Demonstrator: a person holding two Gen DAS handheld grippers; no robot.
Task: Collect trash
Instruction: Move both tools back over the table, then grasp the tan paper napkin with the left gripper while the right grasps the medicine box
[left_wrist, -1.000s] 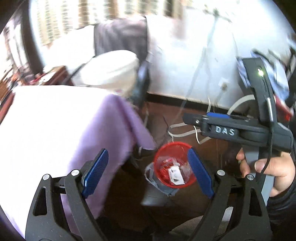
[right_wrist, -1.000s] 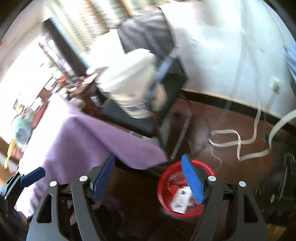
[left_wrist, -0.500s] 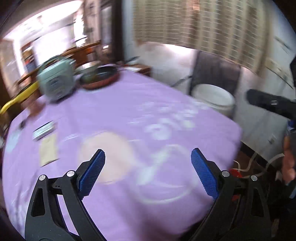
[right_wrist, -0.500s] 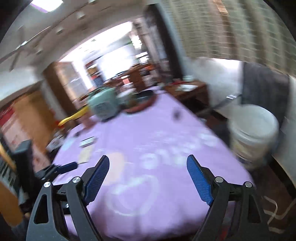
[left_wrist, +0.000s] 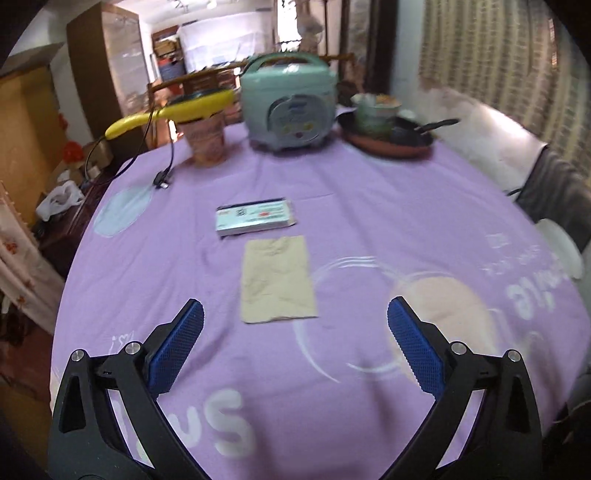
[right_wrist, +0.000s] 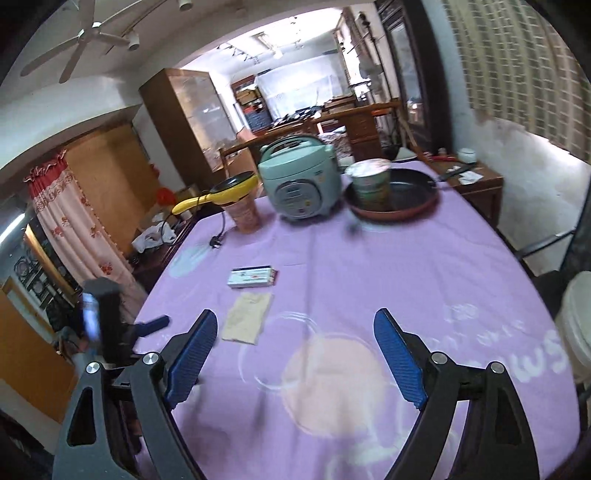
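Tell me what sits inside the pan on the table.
A green cup stands upright in the pan, towards its left side. The pan's floor under the cup is hidden, and the cup's contents cannot be made out.

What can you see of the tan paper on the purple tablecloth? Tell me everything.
The tan paper is a flat, roughly rectangular sheet, creased and wrinkled, like brown kraft or napkin paper. It lies on the purple tablecloth, long side running away from the camera, its near edge slightly ragged. Just beyond it, apart from it, lies a small white-and-blue box. Nothing rests on the paper or holds it.
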